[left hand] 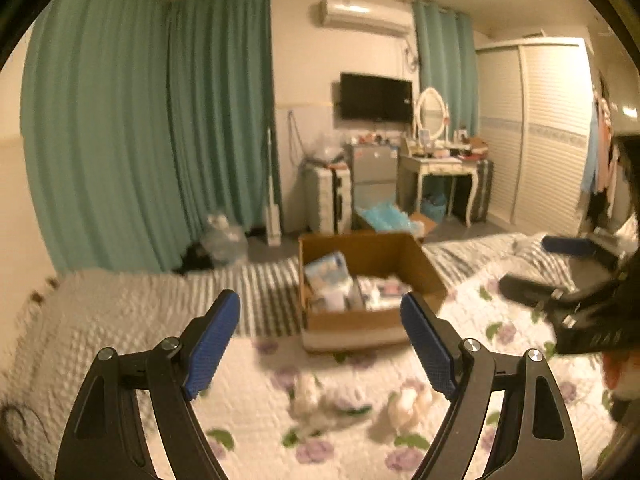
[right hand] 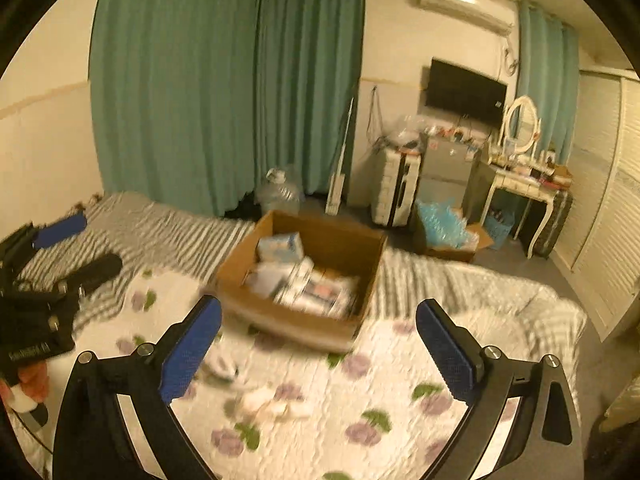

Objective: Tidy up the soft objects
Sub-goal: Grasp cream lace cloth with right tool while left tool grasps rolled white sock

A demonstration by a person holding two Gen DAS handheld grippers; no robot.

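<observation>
Left wrist view: my left tongs (left hand: 320, 340) spread, empty; right tongs (right hand: 318, 346) likewise. Small pale soft items (left hand: 404, 404) lie on the floral quilt (left hand: 360, 452), just before the cardboard box (left hand: 372, 320). Likely light, squashy; pinch mid-body.

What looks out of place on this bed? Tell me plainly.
A few small pale soft items lie loose on the floral quilt, short of the open cardboard box that already holds packages. They are too blurred to identify. Both tongs are empty.
</observation>
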